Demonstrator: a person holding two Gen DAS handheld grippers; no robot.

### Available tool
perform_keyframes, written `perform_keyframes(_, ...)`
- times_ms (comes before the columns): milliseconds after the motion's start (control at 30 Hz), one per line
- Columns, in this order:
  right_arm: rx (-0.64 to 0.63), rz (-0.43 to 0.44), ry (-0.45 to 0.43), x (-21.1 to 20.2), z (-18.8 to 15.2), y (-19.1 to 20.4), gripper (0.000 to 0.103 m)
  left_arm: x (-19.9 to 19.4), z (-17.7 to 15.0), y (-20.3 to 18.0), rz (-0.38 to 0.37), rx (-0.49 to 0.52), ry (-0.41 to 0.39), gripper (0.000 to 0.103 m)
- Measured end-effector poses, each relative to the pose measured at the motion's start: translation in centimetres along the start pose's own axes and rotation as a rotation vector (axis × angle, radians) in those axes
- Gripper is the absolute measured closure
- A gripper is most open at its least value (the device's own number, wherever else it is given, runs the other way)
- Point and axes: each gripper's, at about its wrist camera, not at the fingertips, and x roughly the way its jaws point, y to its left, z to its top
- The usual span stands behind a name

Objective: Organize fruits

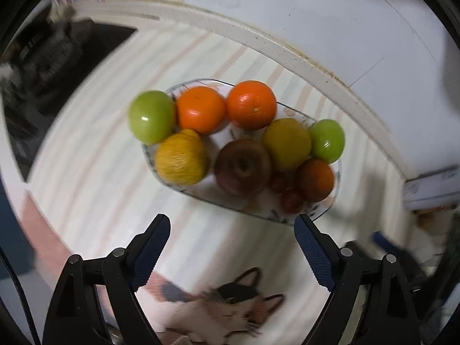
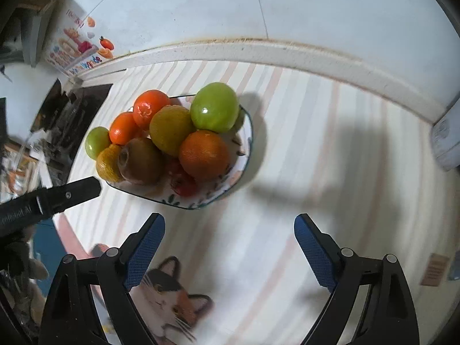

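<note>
The left gripper (image 1: 232, 224) is hanging with its jaws spread wide and nothing between them, poised just short of the near rim of the plate (image 1: 290, 222); the right gripper (image 2: 229, 224) is likewise gaping and empty, sitting a little nearer the viewer than the same plate (image 2: 247, 132) and off to its right side. Moving outward from the left fingers, the closest fruits are lying at the plate's near edge: a brownish-red apple (image 1: 243, 166), small red cherry tomatoes (image 1: 291, 200) and a dark orange (image 1: 315, 179). Behind them a yellow-green citrus (image 1: 286, 143), a rough yellow fruit (image 1: 181, 157), two bright tangerines (image 1: 250, 105) and two green apples (image 1: 151, 116) are crowding the plate, one green apple overhanging the left rim. Everything is resting on a striped tablecloth (image 2: 330, 149) with a cat print (image 2: 169, 296), close to the white wall ledge (image 2: 258, 49). Judging by the empty jaws and the full pile, the sorting is only beginning and a first pick is being lined up. The next move is calling for an advance onto one exposed fruit, probably the apple facing the left jaws, closing gently so neighbours are not rolling off.
</note>
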Motion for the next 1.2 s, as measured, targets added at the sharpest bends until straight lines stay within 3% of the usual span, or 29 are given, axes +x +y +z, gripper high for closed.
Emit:
perform_keyframes(133, -0.059, -0.052, -0.043, -2.0, -0.2, 0.6, 0.005, -1.2, -1.5, -0.5, 0.076, 0.022, -0.051, 0.005)
perform_keyframes(667, -0.153, -0.055, -0.149, -11.9, -2.5, 1.0, 0.005, -10.3, -7.0, -2.0, 0.192, -0.033, -0.270, 0.005)
perform_keyframes(1200, -0.192, -0.026, -0.303, -27.4, -9.8, 1.8, 0.005, -23.0, -15.9, -4.7, 0.137, 0.029, -0.450, 0.005)
